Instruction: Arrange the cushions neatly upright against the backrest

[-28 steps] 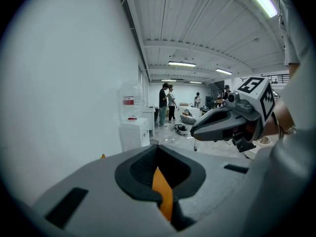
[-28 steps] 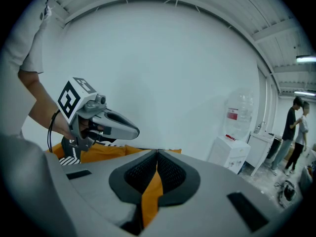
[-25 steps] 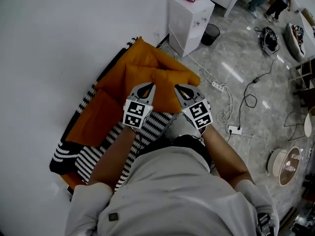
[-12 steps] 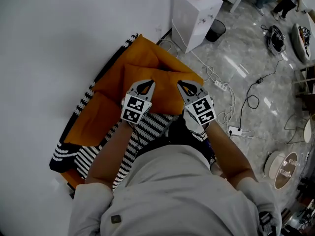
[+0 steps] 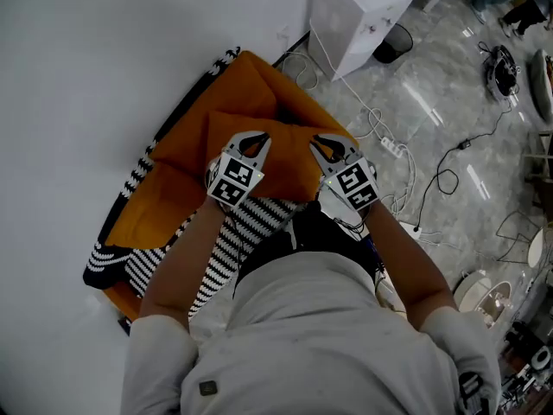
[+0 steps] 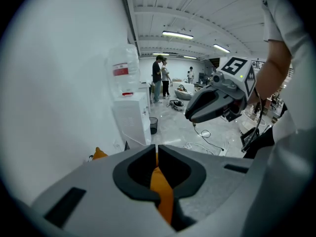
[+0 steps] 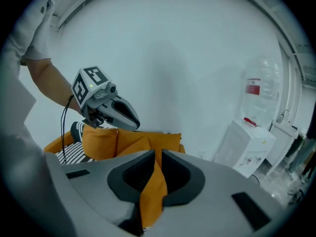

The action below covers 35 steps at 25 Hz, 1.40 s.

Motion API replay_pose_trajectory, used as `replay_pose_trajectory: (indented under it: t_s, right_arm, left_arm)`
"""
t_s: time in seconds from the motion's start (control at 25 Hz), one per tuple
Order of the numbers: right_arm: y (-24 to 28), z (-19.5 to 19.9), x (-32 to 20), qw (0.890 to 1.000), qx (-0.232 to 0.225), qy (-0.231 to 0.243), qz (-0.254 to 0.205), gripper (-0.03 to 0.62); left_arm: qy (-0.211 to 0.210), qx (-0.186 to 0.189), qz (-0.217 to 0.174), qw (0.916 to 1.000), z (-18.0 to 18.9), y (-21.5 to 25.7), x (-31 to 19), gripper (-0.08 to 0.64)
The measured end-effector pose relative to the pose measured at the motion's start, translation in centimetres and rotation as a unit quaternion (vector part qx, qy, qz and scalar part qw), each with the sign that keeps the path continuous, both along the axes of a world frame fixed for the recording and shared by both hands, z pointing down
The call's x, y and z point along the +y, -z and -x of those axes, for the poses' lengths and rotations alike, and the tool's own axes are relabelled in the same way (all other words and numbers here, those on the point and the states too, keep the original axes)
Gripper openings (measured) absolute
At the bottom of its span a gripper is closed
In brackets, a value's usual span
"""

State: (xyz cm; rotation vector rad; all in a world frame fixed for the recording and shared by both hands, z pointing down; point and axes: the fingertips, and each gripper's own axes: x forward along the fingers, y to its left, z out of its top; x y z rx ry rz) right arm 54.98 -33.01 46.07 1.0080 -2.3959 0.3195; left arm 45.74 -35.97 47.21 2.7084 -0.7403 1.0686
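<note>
Orange cushion (image 5: 278, 164) clamped by left hand-held gripper (image 5: 252, 137) and right hand-held gripper (image 5: 326, 144), just loosening.

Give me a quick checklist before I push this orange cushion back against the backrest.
1. Left tongs grip: ok, shut on a fold of the orange cushion.
2. Right tongs grip: ok for now. Orange fabric is pinched between the jaws, though they have just been opening.
3. Both tongs on the same cushion, one toward each side: ok.
4. Cushion upright against the backrest: cannot tell from these angles.
5. Striped cushion out of the path: ok, it lies on the person's side of the held cushion.
</note>
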Motion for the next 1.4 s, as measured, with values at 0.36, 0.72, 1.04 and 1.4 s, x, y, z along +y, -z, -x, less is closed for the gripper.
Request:
replay_pose_trajectory:
  t_s: [0.36, 0.72, 1.04, 1.4]
  right_arm:
    - [-7.5, -1.3, -4.2, 0.996, 0.012, 0.059, 0.068, 0.167]
    - [-16.5, -2.2, -6.8, 0.984, 0.041, 0.117, 0.127, 0.213]
    - [-23.1, -1.8, -6.8, 0.964, 0.055, 0.193, 0.174, 0.248]
    - [-29.0, -1.2, -7.2, 0.948, 0.064, 0.234, 0.204, 0.259]
  left_arm:
    - [-0.058, -0.065, 0.043, 0.9953, -1.4, -7.0, -4.1, 0.09]
    - [-0.152, -0.139, 0.119, 0.9714, -1.5, -16.2, -6.6, 0.184]
    - [-0.209, -0.213, 0.17, 0.9393, -0.3, -23.3, -7.4, 0.234]
    - [-0.264, -0.268, 0.217, 0.9007, 0.7, -28.1, -7.9, 0.284]
